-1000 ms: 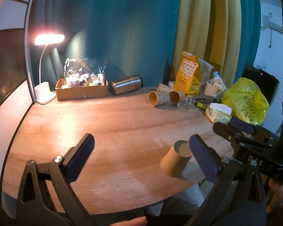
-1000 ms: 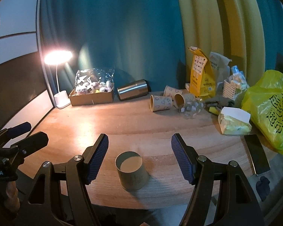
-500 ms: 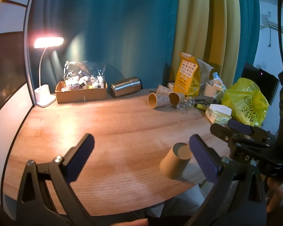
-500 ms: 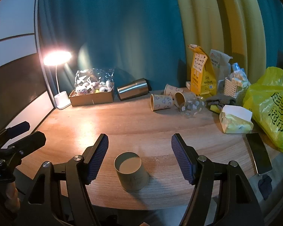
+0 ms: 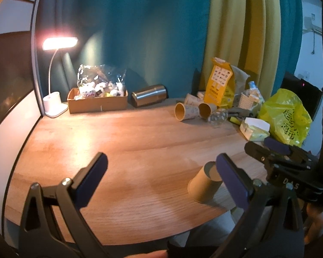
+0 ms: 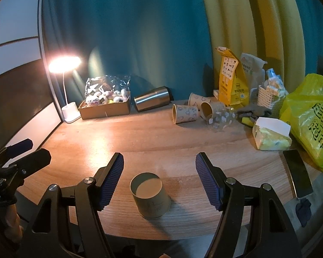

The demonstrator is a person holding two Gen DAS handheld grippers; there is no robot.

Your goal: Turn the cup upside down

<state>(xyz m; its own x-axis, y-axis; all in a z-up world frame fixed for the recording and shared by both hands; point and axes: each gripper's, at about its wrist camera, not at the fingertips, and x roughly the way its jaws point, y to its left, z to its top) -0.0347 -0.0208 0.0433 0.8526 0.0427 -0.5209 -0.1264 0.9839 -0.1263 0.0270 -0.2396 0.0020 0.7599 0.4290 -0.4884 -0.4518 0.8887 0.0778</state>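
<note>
Paper cup point(image 6: 150, 194) standing on the wooden table point(image 6: 152, 137) near its front edge, wide mouth down and narrow closed base up, so that by the look of it the cup is already inverted; its long axis is roughly vertical, appearing tilted only through lens distortion. Right gripper point(image 6: 159, 180) wide open and empty, its 2 ribbed blue pads point(image 6: 111, 180) flanking the cup on either side with clear space to each wall; the cup lies straight ahead of this gripper and just short of the fingertips, centred in the gap. Left gripper point(image 5: 161, 181) likewise wide open and holding nothing; from its view the cup point(image 5: 204, 185) sits far to the right, partly hidden behind the right-hand finger point(image 5: 232, 180), outside the line between its pads. The right gripper is therefore the nearer and better aligned of the 2; a straight closing of its jaws would meet the cup wall side-on, across the vertical axis. Spare cups point(image 6: 185, 113) lie on their sides at the far edge, well apart from both grippers.
</note>
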